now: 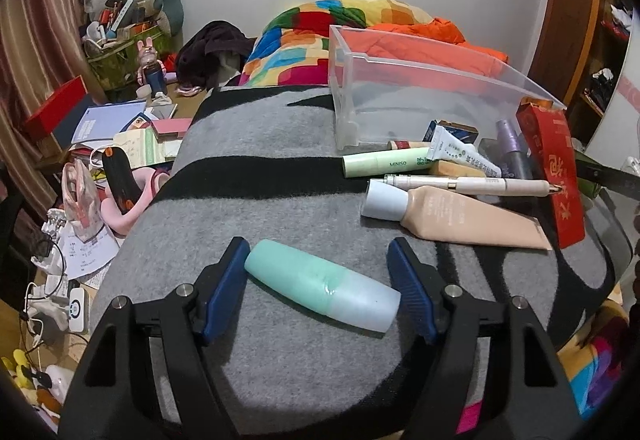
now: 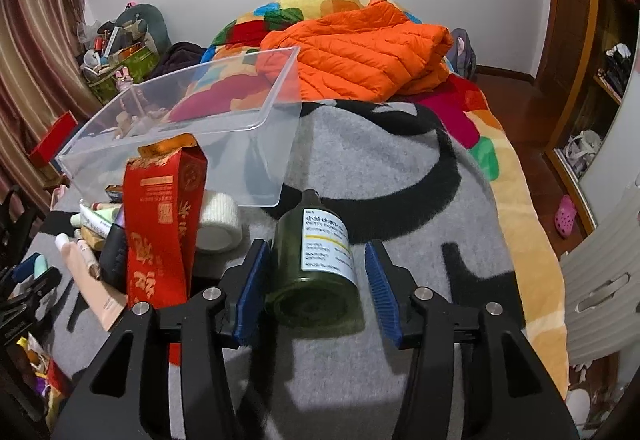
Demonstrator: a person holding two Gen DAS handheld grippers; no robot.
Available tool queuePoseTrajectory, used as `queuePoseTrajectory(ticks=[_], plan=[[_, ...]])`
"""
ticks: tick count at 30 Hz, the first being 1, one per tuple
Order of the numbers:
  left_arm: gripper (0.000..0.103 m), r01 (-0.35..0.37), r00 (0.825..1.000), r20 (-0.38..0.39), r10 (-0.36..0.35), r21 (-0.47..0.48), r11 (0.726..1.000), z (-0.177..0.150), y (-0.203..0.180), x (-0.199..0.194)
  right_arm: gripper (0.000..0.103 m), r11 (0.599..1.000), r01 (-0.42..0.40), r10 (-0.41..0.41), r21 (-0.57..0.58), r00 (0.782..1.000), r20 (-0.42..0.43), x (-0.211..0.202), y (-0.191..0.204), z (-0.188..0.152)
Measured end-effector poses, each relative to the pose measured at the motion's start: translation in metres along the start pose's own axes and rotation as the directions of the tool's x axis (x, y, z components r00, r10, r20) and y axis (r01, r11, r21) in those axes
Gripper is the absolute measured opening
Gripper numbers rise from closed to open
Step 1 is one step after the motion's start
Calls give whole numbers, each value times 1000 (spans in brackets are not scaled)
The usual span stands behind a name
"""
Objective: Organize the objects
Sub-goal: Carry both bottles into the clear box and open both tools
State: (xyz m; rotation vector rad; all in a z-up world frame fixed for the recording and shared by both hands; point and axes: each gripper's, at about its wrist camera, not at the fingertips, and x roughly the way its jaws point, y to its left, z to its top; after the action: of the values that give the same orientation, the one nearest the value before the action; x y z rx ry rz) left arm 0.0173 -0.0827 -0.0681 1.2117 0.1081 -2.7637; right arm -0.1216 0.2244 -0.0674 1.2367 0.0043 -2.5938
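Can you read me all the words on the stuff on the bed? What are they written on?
"MINISO": on the pale green tube.
Gold Chinese characters: on the red box, too warped to read.
Dark print: on the white label of the green bottle, too blurred to read.
Small print: on the white tube, too small to read.
Faint print: on the beige tube, unreadable.

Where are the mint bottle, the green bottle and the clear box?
mint bottle point(image 1: 316, 282): left wrist view, on its middle, lying between the open fingers.
green bottle point(image 2: 316, 264): right wrist view, on its white label.
clear box point(image 2: 276, 160): right wrist view, on its near side wall.
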Motion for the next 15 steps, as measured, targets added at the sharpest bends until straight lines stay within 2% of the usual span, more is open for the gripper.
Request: queuePoseTrajectory(ticks=[3, 4, 7, 10, 15], plan=[[71, 18, 1000, 11, -18, -21, 1000, 4, 3, -6, 45, 1000, 5, -5, -11, 1000, -3, 6, 1, 1], [71, 18, 1000, 20, -18, -25, 1000, 6, 3, -9, 39, 1000, 3, -3, -14, 1000, -2, 6, 1, 1], [71, 21, 999, 51, -20, -28, 999, 16, 3, -19, 39, 1000, 11, -11, -23, 1000, 8, 4, 2, -1], [71, 53, 995, 86, -49, -40, 998, 31, 3, -28, 39, 1000, 13, -12, -24, 1000, 29, -5, 2, -1], [71, 87, 986, 146, -81, -35, 996, 59, -2, -40, 39, 1000, -11, 11, -8, 994, 105, -32, -1, 14]])
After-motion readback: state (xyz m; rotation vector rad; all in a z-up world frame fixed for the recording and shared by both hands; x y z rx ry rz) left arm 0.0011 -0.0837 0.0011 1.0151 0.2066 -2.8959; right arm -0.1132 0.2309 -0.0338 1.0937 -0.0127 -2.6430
